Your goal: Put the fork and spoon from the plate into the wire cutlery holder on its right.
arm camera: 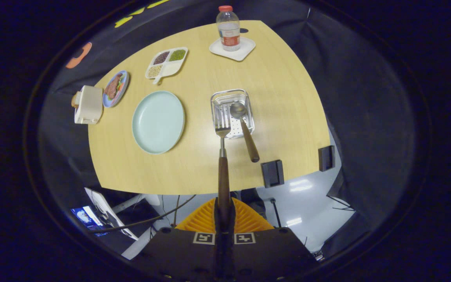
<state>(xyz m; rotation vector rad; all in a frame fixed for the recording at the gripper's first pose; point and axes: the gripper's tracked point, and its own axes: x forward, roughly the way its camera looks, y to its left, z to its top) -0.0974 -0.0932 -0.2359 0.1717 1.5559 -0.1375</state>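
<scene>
I'm looking down on a light wooden table [288,117]. On it sit a pale blue plate [158,121], the wire cutlery holder [245,102] just to its right, a divided dish [166,62] of beans, a white coaster [232,50] under a bottle [228,28], a small food plate [116,88] and a white toaster [88,105] at the table's edge

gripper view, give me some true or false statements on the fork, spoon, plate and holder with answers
1. The gripper is shut on the fork. True.
2. The spoon lies on the plate. False: its bowl rests in the wire cutlery holder, handle sticking out over the rim.
3. The plate holds no cutlery. True.
4. The fork's tines point back at the fingers. False: they point ahead, over the holder.
5. The bottle stands on the plate. False: it stands on a white coaster.
</scene>
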